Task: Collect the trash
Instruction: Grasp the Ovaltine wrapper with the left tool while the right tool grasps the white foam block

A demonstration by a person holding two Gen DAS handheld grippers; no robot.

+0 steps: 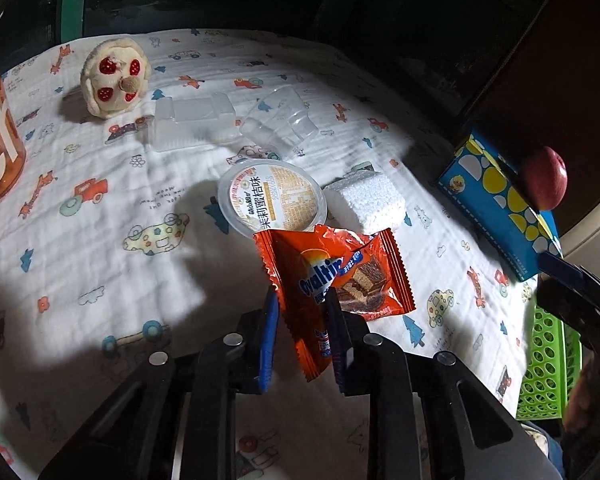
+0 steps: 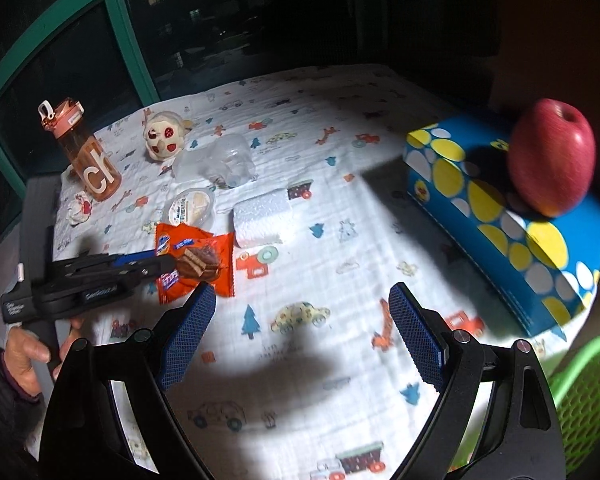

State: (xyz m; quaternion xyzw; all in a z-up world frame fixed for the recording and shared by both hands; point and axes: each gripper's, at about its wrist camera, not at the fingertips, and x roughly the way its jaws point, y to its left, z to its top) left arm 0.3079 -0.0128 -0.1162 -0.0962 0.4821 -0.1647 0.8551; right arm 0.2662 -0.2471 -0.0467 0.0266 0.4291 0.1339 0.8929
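Clearly, the left hand-held gripper (image 1: pixel 302 300) pinches the lower edge of a crinkled orange foil Ovaltine snack wrapper (image 1: pixel 340 276) between its blue-padded fingers, and the wrapper stands up above the counter (image 1: pixel 100 248), which is covered by a white cloth printed with little cars and trees. From the right wrist view, the same left hand-held gripper (image 2: pixel 168 266) reaches in from the left, held by a bare hand (image 2: pixel 24 360), with the wrapper (image 2: pixel 196 260) at its tip.

Just behind the wrapper sits a round sealed plastic jelly cup with a printed lid (image 1: pixel 272 198), and beside that a white foam block (image 1: pixel 366 202). Farther back lie a clear plastic tray (image 1: pixel 194 122) and a clear plastic cup on its side (image 1: pixel 280 120), near a cream plush toy with red strawberry spots (image 1: pixel 114 78). An orange translucent water bottle (image 2: pixel 86 152) stands at the far left.

The right hand-held gripper (image 2: pixel 302 328) hovers over bare cloth with its blue pads spread wide, holding nothing. To its right, a red apple (image 2: pixel 552 162) rests on a blue box with yellow and white dots (image 2: pixel 500 232), and a green perforated plastic basket (image 2: pixel 584 392) sits at the counter's near right edge.
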